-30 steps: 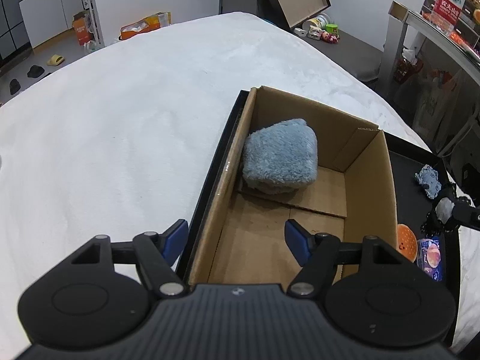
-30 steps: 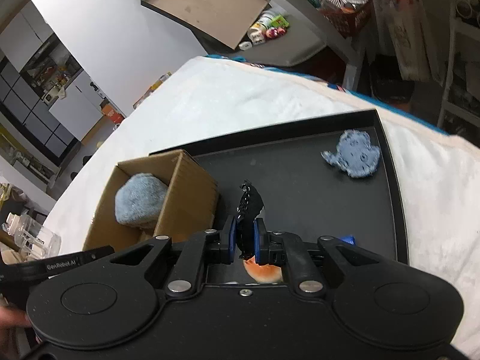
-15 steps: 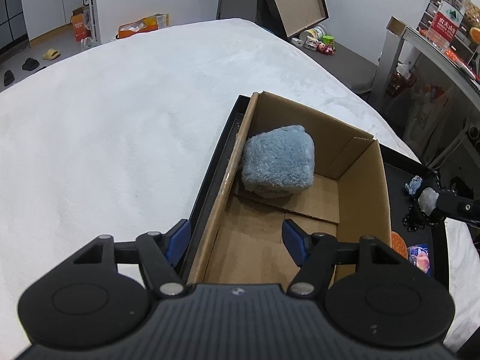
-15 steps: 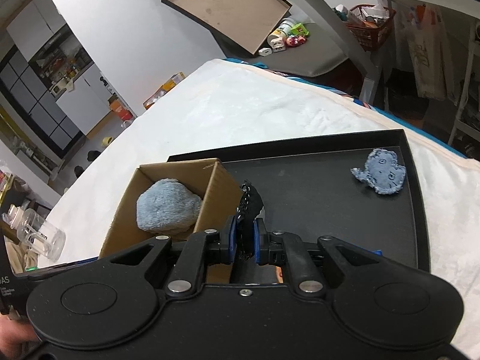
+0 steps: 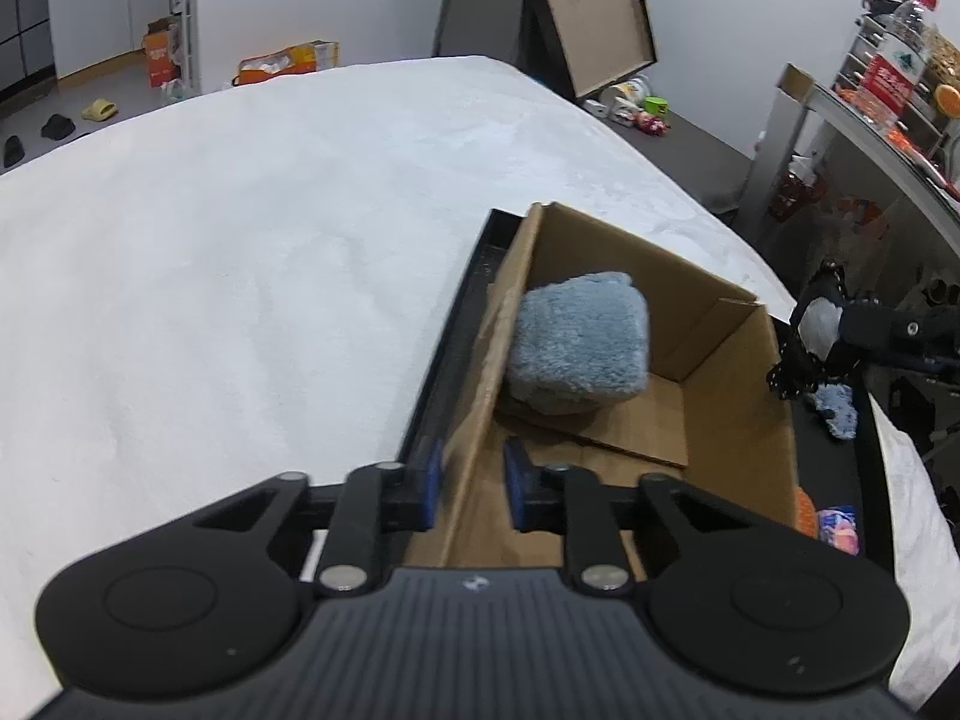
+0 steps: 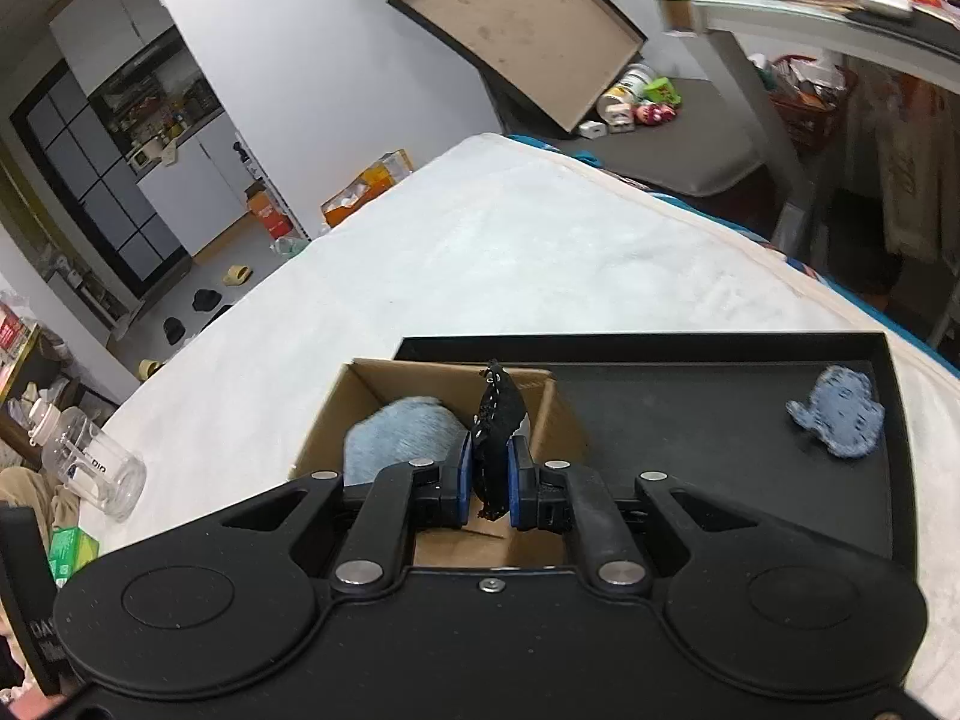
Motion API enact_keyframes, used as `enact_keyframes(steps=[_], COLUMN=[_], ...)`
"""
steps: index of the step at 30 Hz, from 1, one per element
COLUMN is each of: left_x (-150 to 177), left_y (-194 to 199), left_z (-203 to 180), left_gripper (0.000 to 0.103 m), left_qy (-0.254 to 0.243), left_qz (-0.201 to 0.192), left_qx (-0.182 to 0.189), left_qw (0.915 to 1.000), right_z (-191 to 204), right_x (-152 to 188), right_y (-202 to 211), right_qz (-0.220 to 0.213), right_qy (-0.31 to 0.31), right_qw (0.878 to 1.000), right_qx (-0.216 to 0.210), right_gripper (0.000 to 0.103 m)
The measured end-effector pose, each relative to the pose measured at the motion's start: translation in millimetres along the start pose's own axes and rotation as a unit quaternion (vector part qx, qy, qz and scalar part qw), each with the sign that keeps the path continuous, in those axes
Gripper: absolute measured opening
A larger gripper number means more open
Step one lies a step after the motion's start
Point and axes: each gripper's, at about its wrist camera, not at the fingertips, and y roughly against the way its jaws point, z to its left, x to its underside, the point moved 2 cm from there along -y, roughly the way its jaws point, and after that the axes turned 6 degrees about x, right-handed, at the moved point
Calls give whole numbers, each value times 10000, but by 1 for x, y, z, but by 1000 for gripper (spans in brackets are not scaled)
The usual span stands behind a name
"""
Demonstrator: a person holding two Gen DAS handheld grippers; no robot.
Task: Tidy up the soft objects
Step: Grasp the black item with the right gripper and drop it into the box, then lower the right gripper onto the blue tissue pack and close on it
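The right gripper point(image 6: 487, 483) pinches a black soft toy point(image 6: 495, 420) above the box point(image 6: 543, 414); next, let go. The left gripper point(image 5: 467, 483), partly closed, straddles the box wall.

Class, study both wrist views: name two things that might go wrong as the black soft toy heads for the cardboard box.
1. The right gripper pinches the black toy near the cardboard box wall; released early, it may land on the black tray.
2. The left gripper straddles the box's wall; squeezing or pulling might tip it.
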Motion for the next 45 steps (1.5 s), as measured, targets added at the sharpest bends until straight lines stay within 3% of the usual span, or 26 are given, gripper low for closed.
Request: enact_keyframes(steps=[11,18,22,27,30,35,37,40,45], left_x=[-1,-3,-3,-3,-5,-6,-6,-5,-3], left_y=[-2,-2,-2,-2,2,6,8,10,11], left_z=[9,11,12,6,4,-1,-5,-14,-23], left_gripper=[13,13,14,17,18,30,42,52,58], left_qy=[163,147,195,57,79,-40,-95,-224,-293], left_qz=[-10,25,96,222,236,274,286,285,312], left_qx=[182,233,245,205,179,129,114,90,30], left_qw=[9997,9996,9995,9995,9995,9995,9995,9993,9991], right_z=[21,21,15,-2,-16,-38,-45,-59,-82], right_x=[-4,-5,1,10,15,27,33,42,54], right_y=[-24,-31,-20,-7,-4,4,8,14,18], right_qz=[103,120,23,-33,50,133,163,240,358], right_qy=[215,297,285,208,122,-92,-142,-237,-446], right_qw=[9997,9988,9981,9970,9961,9951,9946,9941,9923], right_qx=[79,357,552,743,867,978,1016,1034,1103], right_gripper=[13,32,64,75,75,77,81,82,83])
